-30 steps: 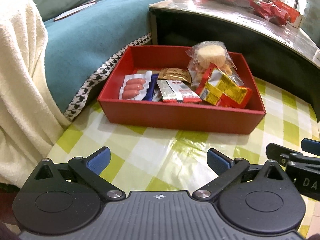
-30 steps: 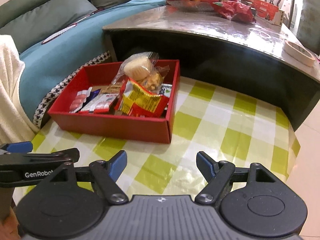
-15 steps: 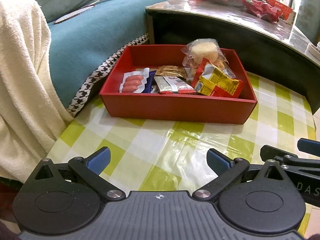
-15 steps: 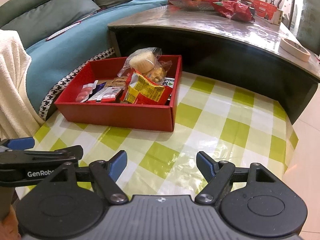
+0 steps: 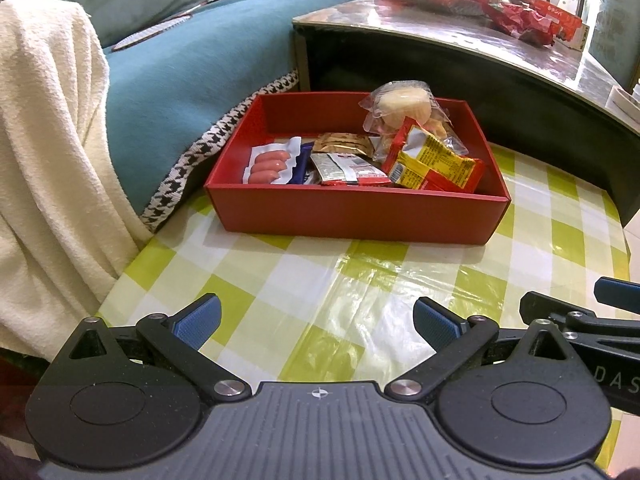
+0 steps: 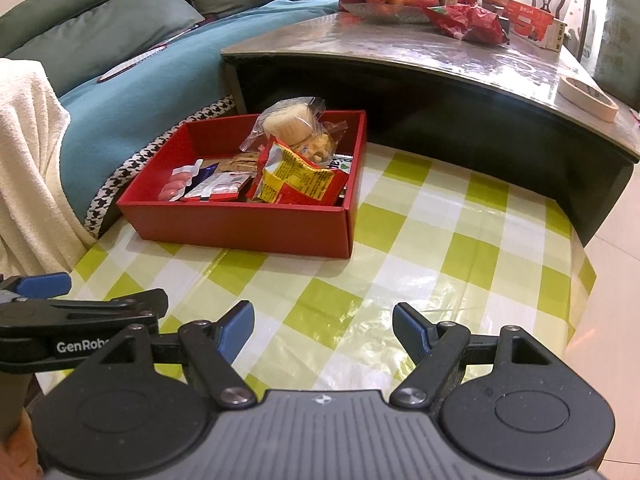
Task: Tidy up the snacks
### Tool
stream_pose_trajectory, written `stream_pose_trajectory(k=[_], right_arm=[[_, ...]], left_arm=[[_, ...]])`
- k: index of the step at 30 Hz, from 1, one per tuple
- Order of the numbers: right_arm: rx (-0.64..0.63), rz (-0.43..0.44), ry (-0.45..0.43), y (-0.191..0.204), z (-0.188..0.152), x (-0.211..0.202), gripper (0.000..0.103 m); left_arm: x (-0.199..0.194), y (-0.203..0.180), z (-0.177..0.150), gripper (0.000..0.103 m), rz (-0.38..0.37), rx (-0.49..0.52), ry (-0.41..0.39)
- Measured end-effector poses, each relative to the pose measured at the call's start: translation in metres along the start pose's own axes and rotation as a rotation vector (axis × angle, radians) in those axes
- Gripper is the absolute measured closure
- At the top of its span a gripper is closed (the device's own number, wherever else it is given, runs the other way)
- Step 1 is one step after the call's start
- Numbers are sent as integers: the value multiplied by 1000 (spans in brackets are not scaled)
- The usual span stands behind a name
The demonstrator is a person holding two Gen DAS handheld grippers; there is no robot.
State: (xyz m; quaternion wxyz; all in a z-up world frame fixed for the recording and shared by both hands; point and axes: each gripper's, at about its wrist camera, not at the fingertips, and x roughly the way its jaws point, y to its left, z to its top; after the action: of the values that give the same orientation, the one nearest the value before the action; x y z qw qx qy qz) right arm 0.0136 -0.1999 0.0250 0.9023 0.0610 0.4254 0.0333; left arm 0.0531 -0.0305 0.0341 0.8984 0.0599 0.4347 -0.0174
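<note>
The red box (image 5: 356, 216) sat on the checked surface (image 5: 320, 292), and the snacks lay inside it: sausages (image 5: 270, 166) at the box's left end, a flat red and white packet (image 5: 348, 168) in the middle, a yellow packet (image 5: 434, 162) at the right end, and a clear bag (image 5: 404, 108) of pale cakes leaning at the back of the box. Both tools hung near the box's front side, well apart from it; the left tool (image 5: 316, 318) was open and held nothing; the right tool (image 6: 323, 330) was open and empty too. The clear bag stood tall and tilted; a bump could tip it over the box's back wall; a hard squeeze might crush the cakes. The box looked light; a push on its front wall could slide it toward the sofa (image 5: 180, 64) just left of the box.
</note>
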Motion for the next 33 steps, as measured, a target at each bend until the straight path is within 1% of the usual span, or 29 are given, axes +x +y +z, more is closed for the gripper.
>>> stream_pose_trajectory(k=[7,14,17,24,33], right_arm=[[-3,4,-3,1,-1,-2,24],[-3,10,-7,2,-1,-3,24],[-3,10,-6,1,-1,-3,24],[-3,10,-5,1,-1,-3,24],[-7,14,0,1,-2,-1,24]], left_arm=[[-2,0,-1,0,2,-1,-3],[-1,3,-1,0,1,-11,11],[-1,2,-1,0,-11,-11,17],[-1,1,-1,0,-15,2,24],[2,3,-2,0,-24,-16,41]])
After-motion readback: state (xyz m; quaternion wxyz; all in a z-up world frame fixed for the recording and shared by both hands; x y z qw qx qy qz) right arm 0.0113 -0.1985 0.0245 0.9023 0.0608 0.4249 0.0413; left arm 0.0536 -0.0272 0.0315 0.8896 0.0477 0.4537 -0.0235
